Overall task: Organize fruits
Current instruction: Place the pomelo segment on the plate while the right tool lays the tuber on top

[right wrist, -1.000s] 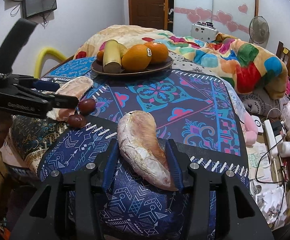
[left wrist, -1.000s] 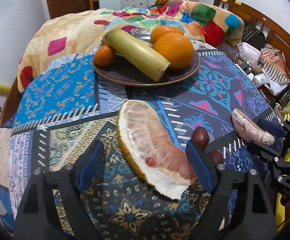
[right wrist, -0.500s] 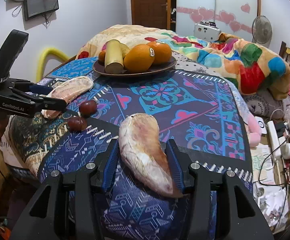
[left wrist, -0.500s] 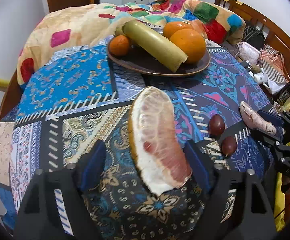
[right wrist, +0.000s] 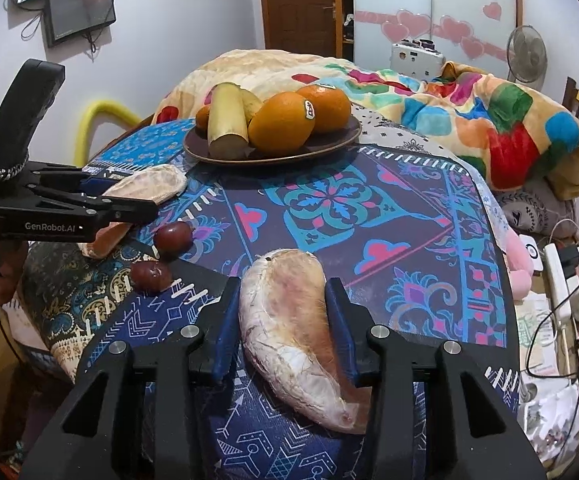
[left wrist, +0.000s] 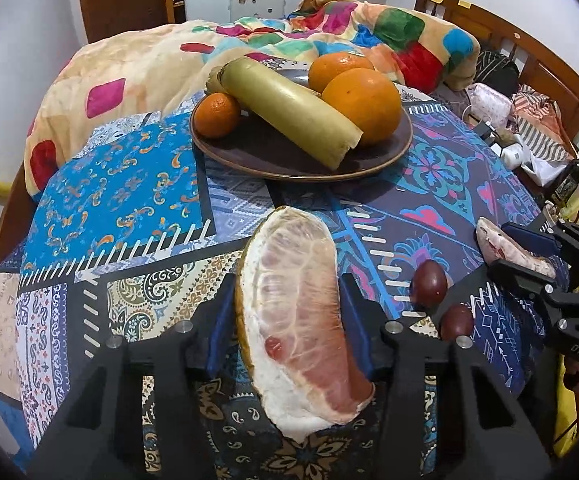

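My left gripper (left wrist: pixel 287 312) is shut on a large pink pomelo wedge with rind (left wrist: pixel 293 304), held just above the patterned cloth (left wrist: pixel 121 196). My right gripper (right wrist: pixel 285 312) is shut on a smaller peeled pomelo segment (right wrist: pixel 289 320). A brown plate (left wrist: pixel 289 160) further back holds two big oranges (left wrist: pixel 363 100), a small orange (left wrist: pixel 217 114) and a pale yellow-green stalk (left wrist: pixel 289 114). Two dark red round fruits (left wrist: pixel 429 282) lie on the cloth between the grippers. In the right wrist view the plate (right wrist: pixel 329 142), the dark fruits (right wrist: pixel 173 236) and the left gripper (right wrist: pixel 129 194) with its wedge (right wrist: pixel 149 182) show.
A colourful blanket (left wrist: pixel 137 64) is bunched behind the plate. A wooden headboard (left wrist: pixel 529 48) and clutter with a bottle (left wrist: pixel 569 180) lie to the right. Cables and a power strip (right wrist: pixel 557 280) sit beyond the right edge. A yellow tube (right wrist: pixel 97 116) is at the left.
My left gripper closed from wide open onto the pomelo wedge, turned to face the plate and moved towards it. My right gripper kept hold of its segment and shifted slightly.
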### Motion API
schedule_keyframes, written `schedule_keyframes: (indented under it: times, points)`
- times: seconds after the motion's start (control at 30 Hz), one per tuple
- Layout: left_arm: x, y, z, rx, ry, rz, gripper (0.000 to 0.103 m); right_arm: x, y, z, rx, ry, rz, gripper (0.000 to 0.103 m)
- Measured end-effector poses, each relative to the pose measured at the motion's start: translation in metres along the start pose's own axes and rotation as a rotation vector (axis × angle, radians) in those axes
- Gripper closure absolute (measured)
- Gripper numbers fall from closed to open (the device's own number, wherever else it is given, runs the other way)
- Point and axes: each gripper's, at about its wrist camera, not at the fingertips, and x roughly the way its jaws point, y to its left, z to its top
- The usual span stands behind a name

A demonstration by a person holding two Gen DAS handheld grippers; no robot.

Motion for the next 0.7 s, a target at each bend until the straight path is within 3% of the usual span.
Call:
schedule_keyframes:
  times: [0.13,0.57,0.7]
  points:
    - [-0.005,-0.001,0.0,0.001,-0.01,0.006,0.055,-0.002,0.001,0.003,0.007,-0.01,0.004,0.065]
    - [-0.05,0.005,0.026,-0.026,-0.168,0.008,0.055,-0.024,0.004,0.041,0.018,-0.142,-0.016,0.067]
    - [-0.055,0.006,0.042,-0.025,-0.199,0.002,0.055,-0.024,0.002,0.056,0.021,-0.168,-0.02,0.08]
